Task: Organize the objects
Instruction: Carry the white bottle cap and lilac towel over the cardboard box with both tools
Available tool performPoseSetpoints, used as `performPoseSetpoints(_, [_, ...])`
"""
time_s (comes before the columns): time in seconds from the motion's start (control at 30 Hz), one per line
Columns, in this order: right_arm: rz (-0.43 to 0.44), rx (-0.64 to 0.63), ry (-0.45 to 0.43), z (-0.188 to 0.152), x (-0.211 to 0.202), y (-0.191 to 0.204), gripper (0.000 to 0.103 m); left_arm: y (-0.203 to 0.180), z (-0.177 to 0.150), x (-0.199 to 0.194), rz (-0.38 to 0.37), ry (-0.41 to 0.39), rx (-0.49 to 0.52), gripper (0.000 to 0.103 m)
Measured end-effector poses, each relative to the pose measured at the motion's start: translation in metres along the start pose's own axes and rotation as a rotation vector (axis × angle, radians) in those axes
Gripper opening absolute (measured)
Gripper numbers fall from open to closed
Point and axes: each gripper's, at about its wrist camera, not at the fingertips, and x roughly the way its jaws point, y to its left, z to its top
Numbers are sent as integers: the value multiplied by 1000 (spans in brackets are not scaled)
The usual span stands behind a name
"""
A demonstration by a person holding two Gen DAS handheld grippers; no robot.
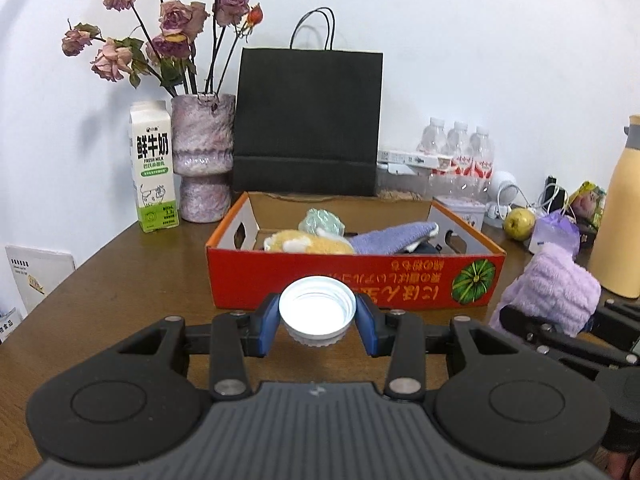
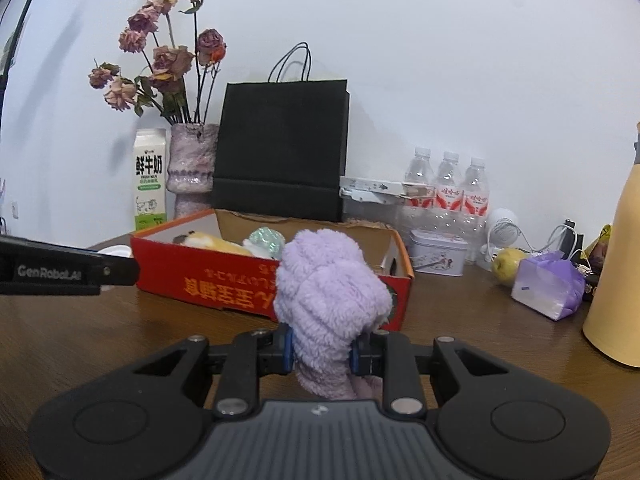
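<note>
- Currently the left gripper [image 1: 317, 318] pinches a white bottle cap [image 1: 317, 308] between its blue pads [image 1: 269, 322], open side facing the camera, held above the wooden table [image 1: 120, 300] just in front of the red cardboard box [image 1: 352, 280].
- Right gripper [image 2: 322, 350] is pressed onto a fluffy purple cloth [image 2: 332, 300], which bulges up from between the pads and hides part of the box's near wall in the right wrist view.
- Box sits open-topped at mid-table; inside lie a yellow plush piece [image 1: 308, 243], a pale green bundle [image 1: 325, 222] and a purple knitted cloth [image 1: 394, 236], touching one another.
- Behind the box, against the wall: black paper bag [image 1: 308, 124], a vase [image 1: 203, 156] of dried roses [image 1: 168, 28], a milk carton [image 1: 153, 166] at the vase's left.
- Right of the bag: three water bottles [image 2: 450, 188], a flat white box [image 2: 384, 190] before them, a small tin [image 2: 438, 252].
- Further right: a yellow-green fruit [image 2: 506, 266], a purple plastic packet [image 2: 550, 284], a tall yellow flask [image 2: 616, 280] at the frame edge.
- Left gripper's black side shows at the left edge of the right wrist view, beside the box's corner.
</note>
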Motion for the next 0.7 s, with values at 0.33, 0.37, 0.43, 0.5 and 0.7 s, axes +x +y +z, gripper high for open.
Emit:
performPoseSetpoints(0.33, [-11, 16, -39, 21, 9, 11, 23, 0, 20, 11, -16, -33, -12, 41])
performPoseSetpoints(0.37, [-8, 11, -43, 24, 10, 13, 23, -1, 23, 12, -18, -39, -11, 41])
performPoseSetpoints(0.43, [-4, -5, -48, 28, 13, 17, 23, -3, 28, 14, -20, -51, -10, 41])
performPoseSetpoints(0.5, [1, -9, -43, 32, 15, 20, 23, -3, 33, 16, -19, -56, -16, 41])
performPoseSetpoints(0.7, [15, -3, -22, 42, 26, 19, 23, -1, 44, 26, -13, -69, -33, 41])
